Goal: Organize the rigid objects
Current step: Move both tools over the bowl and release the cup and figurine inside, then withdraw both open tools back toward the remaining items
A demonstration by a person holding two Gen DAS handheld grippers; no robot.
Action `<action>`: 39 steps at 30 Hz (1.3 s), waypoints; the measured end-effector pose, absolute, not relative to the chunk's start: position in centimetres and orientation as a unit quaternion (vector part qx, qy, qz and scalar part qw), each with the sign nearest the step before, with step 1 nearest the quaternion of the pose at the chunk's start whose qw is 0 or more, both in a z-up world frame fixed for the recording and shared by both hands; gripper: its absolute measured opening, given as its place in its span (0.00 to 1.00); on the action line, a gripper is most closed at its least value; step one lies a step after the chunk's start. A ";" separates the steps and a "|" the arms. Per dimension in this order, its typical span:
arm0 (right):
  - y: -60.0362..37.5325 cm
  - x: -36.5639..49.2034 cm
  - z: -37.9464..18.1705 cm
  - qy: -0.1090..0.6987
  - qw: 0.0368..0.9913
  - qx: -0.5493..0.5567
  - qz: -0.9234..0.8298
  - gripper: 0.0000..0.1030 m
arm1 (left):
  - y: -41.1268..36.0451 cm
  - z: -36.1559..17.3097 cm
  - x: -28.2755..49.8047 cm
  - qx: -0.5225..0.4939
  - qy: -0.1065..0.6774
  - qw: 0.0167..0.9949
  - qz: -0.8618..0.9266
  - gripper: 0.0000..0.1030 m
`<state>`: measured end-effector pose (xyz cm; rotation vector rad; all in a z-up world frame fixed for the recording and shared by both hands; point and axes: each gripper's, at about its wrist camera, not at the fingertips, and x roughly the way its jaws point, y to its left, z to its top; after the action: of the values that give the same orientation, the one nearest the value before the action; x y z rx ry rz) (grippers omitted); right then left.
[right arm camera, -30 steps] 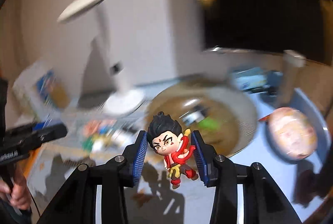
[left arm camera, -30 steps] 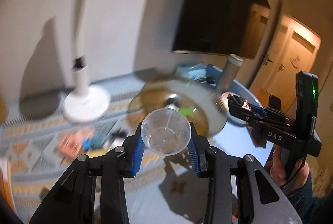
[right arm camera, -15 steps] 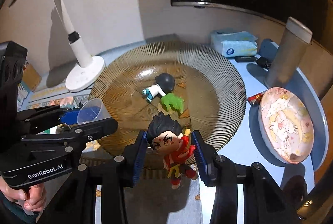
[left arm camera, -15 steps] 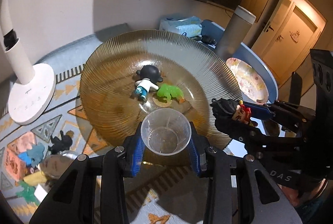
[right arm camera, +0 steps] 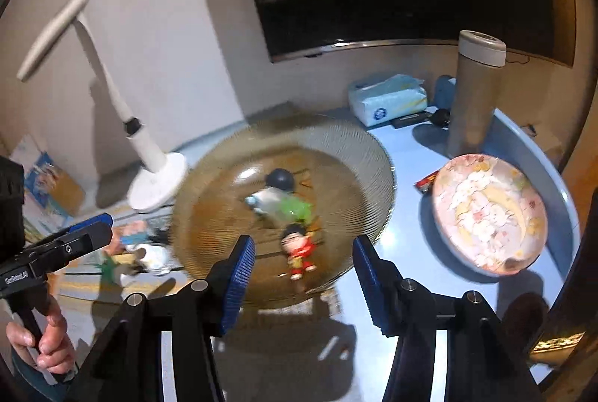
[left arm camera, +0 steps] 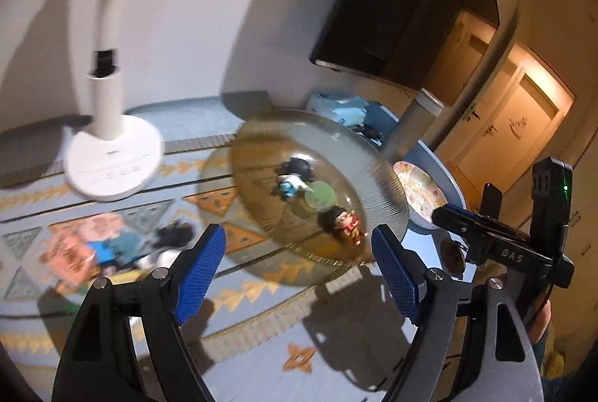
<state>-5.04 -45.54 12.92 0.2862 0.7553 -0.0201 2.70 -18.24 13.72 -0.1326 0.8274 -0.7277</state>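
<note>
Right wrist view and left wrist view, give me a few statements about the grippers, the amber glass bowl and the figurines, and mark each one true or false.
1. The right gripper is open and holds nothing. True.
2. The red-clothed figurine lies inside the amber glass bowl. True.
3. The left gripper is shut on a plastic cup. False: it is open, with nothing between its fingers.
4. The floral plate sits inside the bowl. False: it lies beside the bowl on the blue table.
5. A green toy lies in the bowl near the dark-haired figurine. True.
</note>
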 end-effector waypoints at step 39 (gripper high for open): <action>-26.0 -1.7 1.4 0.419 0.897 0.037 0.134 0.68 | -4.7 1.9 -2.0 0.032 0.415 0.903 -0.103 0.96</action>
<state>-1.70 -26.03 1.41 0.0766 0.8687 0.2767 -1.97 -4.69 1.86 0.0665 0.8576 -0.2134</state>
